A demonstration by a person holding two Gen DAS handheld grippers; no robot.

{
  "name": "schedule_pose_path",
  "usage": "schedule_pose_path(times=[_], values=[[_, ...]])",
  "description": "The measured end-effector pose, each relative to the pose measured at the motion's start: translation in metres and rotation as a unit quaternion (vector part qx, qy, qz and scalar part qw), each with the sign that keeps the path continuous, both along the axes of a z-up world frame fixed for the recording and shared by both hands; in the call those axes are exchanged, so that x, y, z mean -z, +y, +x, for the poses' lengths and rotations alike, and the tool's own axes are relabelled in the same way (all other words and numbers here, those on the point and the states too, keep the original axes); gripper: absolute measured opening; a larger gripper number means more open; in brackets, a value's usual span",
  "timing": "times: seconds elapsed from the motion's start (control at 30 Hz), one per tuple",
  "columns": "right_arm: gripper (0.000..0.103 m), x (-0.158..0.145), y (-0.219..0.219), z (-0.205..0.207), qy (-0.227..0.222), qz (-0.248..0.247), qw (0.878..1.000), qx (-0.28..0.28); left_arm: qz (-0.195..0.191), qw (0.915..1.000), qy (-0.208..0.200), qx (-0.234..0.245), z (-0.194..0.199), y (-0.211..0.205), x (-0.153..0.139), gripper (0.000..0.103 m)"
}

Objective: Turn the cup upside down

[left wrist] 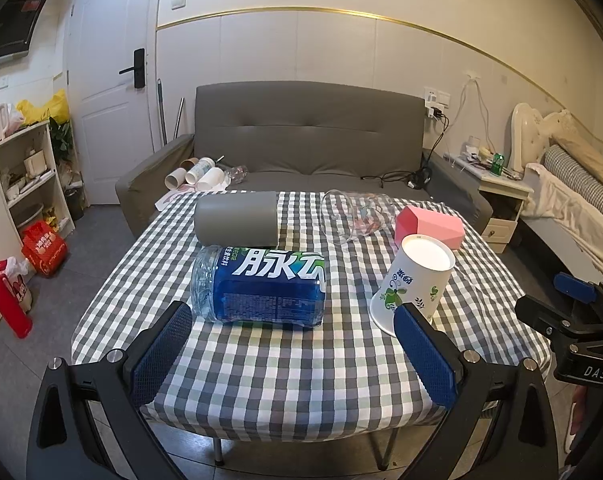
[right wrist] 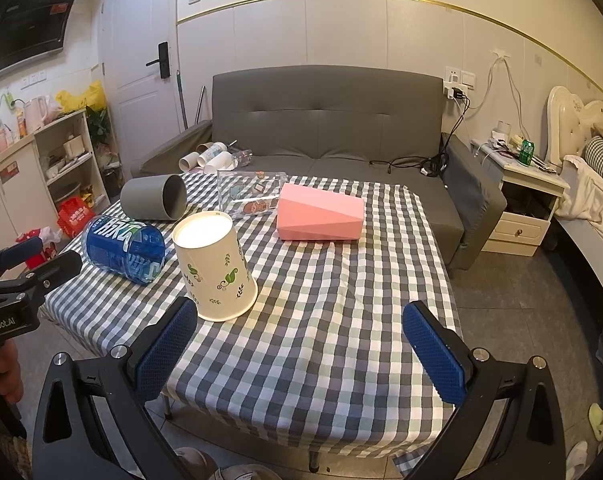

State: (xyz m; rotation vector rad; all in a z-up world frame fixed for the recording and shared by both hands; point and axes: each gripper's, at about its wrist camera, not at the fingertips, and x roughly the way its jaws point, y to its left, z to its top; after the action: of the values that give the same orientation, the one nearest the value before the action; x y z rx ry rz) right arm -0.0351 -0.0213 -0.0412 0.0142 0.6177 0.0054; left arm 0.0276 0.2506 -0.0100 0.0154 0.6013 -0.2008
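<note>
A white paper cup (left wrist: pixel 413 286) with green leaf print stands upside down on the checked tablecloth, rim down and base up; it also shows in the right wrist view (right wrist: pixel 215 266). My left gripper (left wrist: pixel 293 354) is open and empty over the table's front edge, its right finger just in front of the cup. My right gripper (right wrist: pixel 301 354) is open and empty, its left finger close to the cup's rim. Each gripper shows at the edge of the other's view.
On the table (right wrist: pixel 341 300) lie a blue-labelled bottle (left wrist: pixel 261 288) on its side, a grey cup (left wrist: pixel 237 218) on its side, a clear glass container (left wrist: pixel 357 214) and a pink faceted cup (right wrist: pixel 321 216). A grey sofa (left wrist: pixel 309 136) stands behind.
</note>
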Motion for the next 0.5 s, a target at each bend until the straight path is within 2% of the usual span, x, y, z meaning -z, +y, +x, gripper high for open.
schedule_pose_path(times=[0.5], values=[[0.103,0.0025,0.0019,0.0014,0.004,0.0,1.0,0.0,0.0,1.0,0.0,-0.001,-0.0004,0.0,0.0006,0.103]])
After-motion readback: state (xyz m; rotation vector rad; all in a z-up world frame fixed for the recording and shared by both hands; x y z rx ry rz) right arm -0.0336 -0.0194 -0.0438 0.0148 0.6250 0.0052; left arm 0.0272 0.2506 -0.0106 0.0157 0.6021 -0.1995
